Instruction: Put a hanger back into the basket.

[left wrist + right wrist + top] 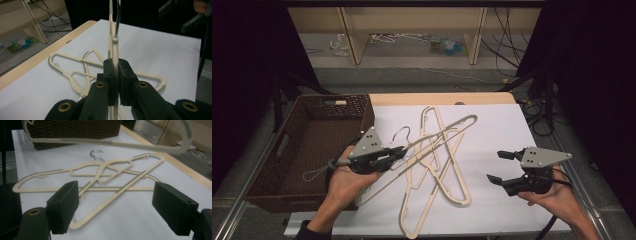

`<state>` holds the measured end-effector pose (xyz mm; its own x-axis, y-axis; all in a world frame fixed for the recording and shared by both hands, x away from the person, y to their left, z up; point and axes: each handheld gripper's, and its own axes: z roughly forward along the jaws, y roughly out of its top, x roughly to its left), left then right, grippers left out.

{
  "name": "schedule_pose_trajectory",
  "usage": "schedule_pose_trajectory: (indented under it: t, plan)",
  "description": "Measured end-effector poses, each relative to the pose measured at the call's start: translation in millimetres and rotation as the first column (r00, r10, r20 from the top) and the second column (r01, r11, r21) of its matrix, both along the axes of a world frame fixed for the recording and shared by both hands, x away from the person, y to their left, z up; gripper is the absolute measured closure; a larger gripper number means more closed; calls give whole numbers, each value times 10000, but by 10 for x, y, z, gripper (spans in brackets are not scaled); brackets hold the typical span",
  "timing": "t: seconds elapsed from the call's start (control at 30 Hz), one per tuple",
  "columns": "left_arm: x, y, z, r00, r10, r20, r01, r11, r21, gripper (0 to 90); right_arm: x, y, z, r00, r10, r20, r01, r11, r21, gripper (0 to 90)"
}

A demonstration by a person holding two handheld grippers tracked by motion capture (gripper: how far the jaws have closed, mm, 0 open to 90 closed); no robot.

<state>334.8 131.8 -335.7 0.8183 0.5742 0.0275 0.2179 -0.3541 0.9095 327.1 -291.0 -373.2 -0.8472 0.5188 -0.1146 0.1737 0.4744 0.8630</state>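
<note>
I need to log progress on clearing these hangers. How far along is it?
Nothing looks done: the brown basket appears to hold no hangers. In hand: the left gripper is shut on one cream hanger, near its neck, lifted off the white sheet. The right gripper stands open with nothing between its jaws. Left: at least two hangers lie crossed on the sheet, waiting to be picked up.

My black jaws; the cream plastic hangers [439,165] have grey strips, the woven wicker basket [319,135] is dark brown, the table sheet [502,130] white.
</note>
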Motion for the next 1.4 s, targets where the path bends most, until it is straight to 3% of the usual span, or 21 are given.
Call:
schedule_pose_trajectory:
  t: [0.03, 0.1, 0.17, 0.2, 0.3, 0.33, 0.37, 0.57, 0.67, 0.73, 0.8, 0.87, 0.9, 1.0, 1.03, 1.1, 1.2, 1.23, 1.3, 1.37, 1.4]
  plan:
    - [16, 88, 32, 9995, 120, -285, -134, 9986, -512, 858, -1, 16, -20, 10000, 45, -40, -45, 10000, -36, 226]
    - [18, 167, 69, 9986, 183, -490, -231, 9947, -998, 858, -8, 45, -62, 9999, 70, -154, -71, 9999, -92, 227]
    - [19, 205, 92, 9983, 161, -558, -227, 9926, -1192, 858, -11, 81, -121, 9996, 108, -262, -110, 9999, -68, 227]
    - [17, 283, 133, 9971, 103, -749, -234, 9842, -1756, 858, -12, 102, -154, 9992, 196, -340, -200, 9997, -107, 227]
    - [-2, 407, 189, 9952, 24, -980, -273, 9668, -2542, 858, -22, 148, -233, 9978, 323, -571, -343, 9988, -341, 226]
    - [-2, 407, 189, 9952, 24, -980, -273, 9668, -2542, 858, -22, 148, -233, 9978, 323, -571, -343, 9988, -341, 226]
    - [-30, 453, 215, 9938, 76, -1113, -386, 9595, -2791, 858, -26, 167, -259, 9974, 367, -626, -388, 9987, -318, 226]
    - [-156, 749, 403, 9944, 63, -1053, -422, 9386, -3424, 858, -57, 225, -349, 9951, 565, -811, -603, 9972, -441, 217]
    - [-173, 851, 509, 9952, 270, -946, -563, 9449, -3225, 858, -69, 245, -374, 9945, 616, -850, -659, 9966, -489, 216]
    - [-176, 1042, 682, 9940, 784, -765, -975, 9516, -2916, 858, -84, 260, -389, 9931, 728, -919, -785, 9952, -592, 216]
    - [-173, 1113, 737, 9929, 953, -712, -1121, 9500, -2915, 858, -86, 264, -396, 9922, 788, -965, -849, 9945, -610, 215]
    - [-145, 1332, 867, 9876, 1533, -333, -1566, 9502, -2694, 858, -89, 268, -415, 9917, 798, -1004, -868, 9940, -670, 216]
    - [-145, 1332, 867, 9876, 1533, -333, -1566, 9502, -2694, 858, -89, 268, -415, 9917, 798, -1004, -868, 9940, -670, 216]
    - [-85, 1548, 917, 9750, 2216, -187, -2200, 9483, -2289, 858, -93, 272, -434, 9925, 772, -950, -833, 9946, -613, 215]
    - [-31, 1677, 905, 9662, 2577, -6, -2531, 9485, -1907, 858, -95, 272, -436, 9923, 774, -971, -836, 9946, -615, 216]
    - [2, 1742, 884, 9624, 2716, -14, -2674, 9464, -1811, 858, -96, 266, -430, 9909, 815, -1068, -894, 9935, -705, 215]
    - [135, 1958, 753, 9434, 3312, -147, -3300, 9339, -1375, 858, -97, 285, -457, 9904, 875, -1069, -952, 9931, -688, 216]
    - [135, 1958, 753, 9434, 3312, -147, -3300, 9339, -1375, 858, -99, 282, -454, 9895, 891, -1137, -983, 9921, -778, 216]
    - [219, 2087, 653, 9334, 3584, -201, -3586, 9286, -955, 858, -100, 293, -469, 9896, 932, -1097, -1016, 9921, -740, 216]
    - [243, 2127, 624, 9317, 3626, -212, -3631, 9280, -835, 858, -101, 294, -472, 9892, 938, -1122, -1025, 9919, -744, 216]
    - [274, 2188, 564, 9264, 3747, -367, -3765, 9237, -711, 858, -99, 292, -477, 9884, 966, -1171, -1060, 9914, -771, 217]
